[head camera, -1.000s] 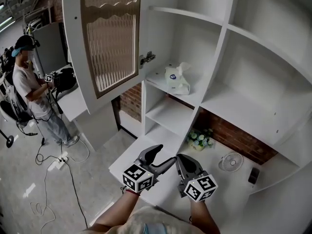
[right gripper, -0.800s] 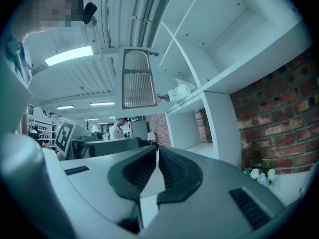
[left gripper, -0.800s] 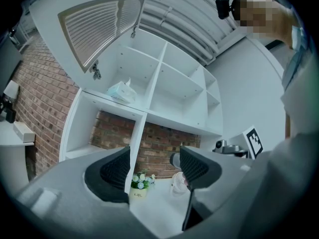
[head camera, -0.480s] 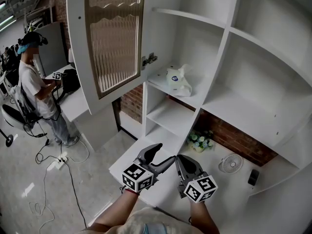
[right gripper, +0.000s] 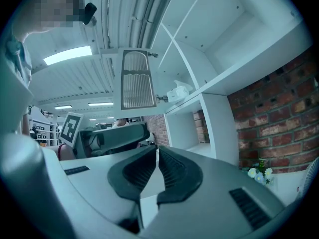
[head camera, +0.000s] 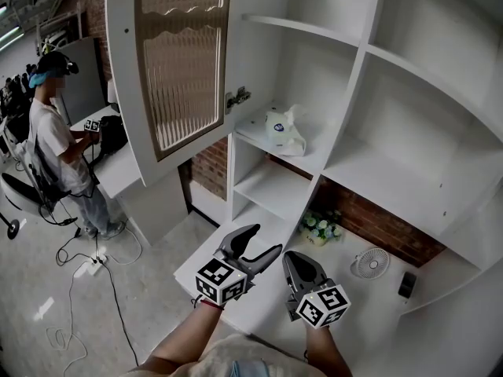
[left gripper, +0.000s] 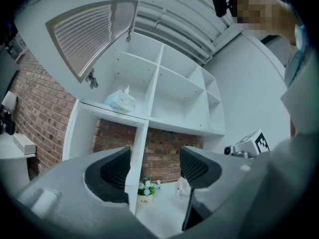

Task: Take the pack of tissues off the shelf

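The pack of tissues, white with a tissue sticking up, lies on the white shelf just right of the open cabinet door. It shows small and far off in the left gripper view and the right gripper view. My left gripper hangs low over the counter, well below the pack, open with nothing between its jaws. My right gripper is beside it on the right, shut and empty.
The open cabinet door with ribbed glass hangs left of the pack. On the counter below stand a small flower pot, a small white fan and a dark object. A person stands at far left; cables lie on the floor.
My left gripper has risen a little; the right one has hardly moved. The person at the left has shifted position.
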{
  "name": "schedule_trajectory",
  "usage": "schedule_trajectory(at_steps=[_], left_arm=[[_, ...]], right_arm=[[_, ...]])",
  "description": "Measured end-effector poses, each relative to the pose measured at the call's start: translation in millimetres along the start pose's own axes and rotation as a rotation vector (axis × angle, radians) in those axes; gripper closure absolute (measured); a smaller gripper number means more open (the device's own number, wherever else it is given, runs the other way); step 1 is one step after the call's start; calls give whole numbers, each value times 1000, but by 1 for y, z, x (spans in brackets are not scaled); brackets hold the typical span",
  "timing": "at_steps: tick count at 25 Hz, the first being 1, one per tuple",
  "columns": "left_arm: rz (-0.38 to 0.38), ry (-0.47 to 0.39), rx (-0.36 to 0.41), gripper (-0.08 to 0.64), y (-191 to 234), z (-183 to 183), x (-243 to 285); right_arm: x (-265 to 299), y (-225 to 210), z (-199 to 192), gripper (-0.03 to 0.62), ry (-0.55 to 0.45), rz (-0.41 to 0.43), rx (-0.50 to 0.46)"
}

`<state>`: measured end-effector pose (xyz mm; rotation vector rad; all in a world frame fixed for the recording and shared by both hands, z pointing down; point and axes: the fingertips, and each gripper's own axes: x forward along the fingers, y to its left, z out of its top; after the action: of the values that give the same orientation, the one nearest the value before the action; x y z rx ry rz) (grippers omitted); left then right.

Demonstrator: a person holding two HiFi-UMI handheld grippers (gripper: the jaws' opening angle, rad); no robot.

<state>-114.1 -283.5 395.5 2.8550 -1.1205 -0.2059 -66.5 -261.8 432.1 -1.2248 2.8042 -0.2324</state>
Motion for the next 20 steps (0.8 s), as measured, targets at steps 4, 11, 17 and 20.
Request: schedule_trajectory(at_steps=[4,11,17,20], left_arm=[[2,-3,12,262,3,6,2],[-1,-3,15,262,5,13,5],[5,-5,21,262,11,19,7],[6,-6,25,262,14,21,8]], right_arm=[[-2,-1,0,574,-2,-7,1],[-1,-1,-3,574,-1,-10,7],[2,1,-2,574,1,-7,8],[4,1,-2,574,1,-7,10]])
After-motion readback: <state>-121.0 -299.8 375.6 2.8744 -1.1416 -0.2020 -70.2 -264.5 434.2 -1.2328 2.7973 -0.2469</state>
